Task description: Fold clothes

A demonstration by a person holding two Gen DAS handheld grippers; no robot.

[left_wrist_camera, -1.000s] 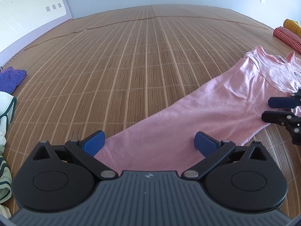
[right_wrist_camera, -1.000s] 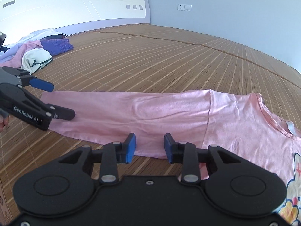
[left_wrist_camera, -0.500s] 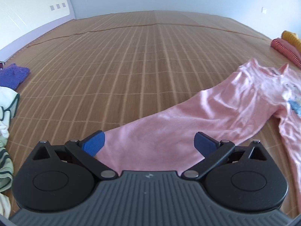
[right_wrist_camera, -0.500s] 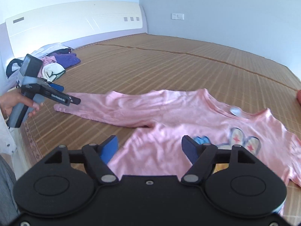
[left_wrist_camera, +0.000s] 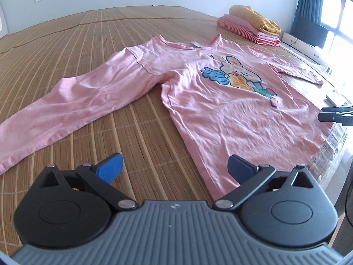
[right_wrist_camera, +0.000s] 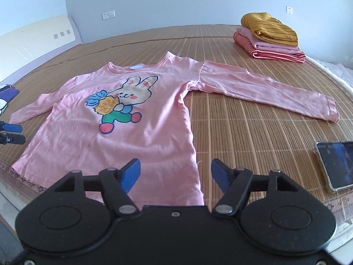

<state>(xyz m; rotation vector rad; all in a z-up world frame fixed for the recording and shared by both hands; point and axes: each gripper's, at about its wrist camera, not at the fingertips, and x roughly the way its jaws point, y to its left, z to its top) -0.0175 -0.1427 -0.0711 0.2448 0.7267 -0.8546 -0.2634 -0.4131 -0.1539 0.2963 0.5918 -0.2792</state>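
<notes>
My left gripper (left_wrist_camera: pixel 174 167) hangs wide open and empty over the mat (left_wrist_camera: pixel 136 132). At twelve o'clock the pink shirt (right_wrist_camera: pixel 123 121) lies flat, its hem partly hidden under my right gripper (right_wrist_camera: pixel 175 173), whose empty jaws have just narrowed slightly yet gape. At three o'clock a phone (right_wrist_camera: pixel 336 164) is cut off.

A phone (right_wrist_camera: pixel 336 164) lies on the mat (right_wrist_camera: pixel 242 128) at 3 o'clock; wall sockets (right_wrist_camera: pixel 108 14) at 11.
</notes>
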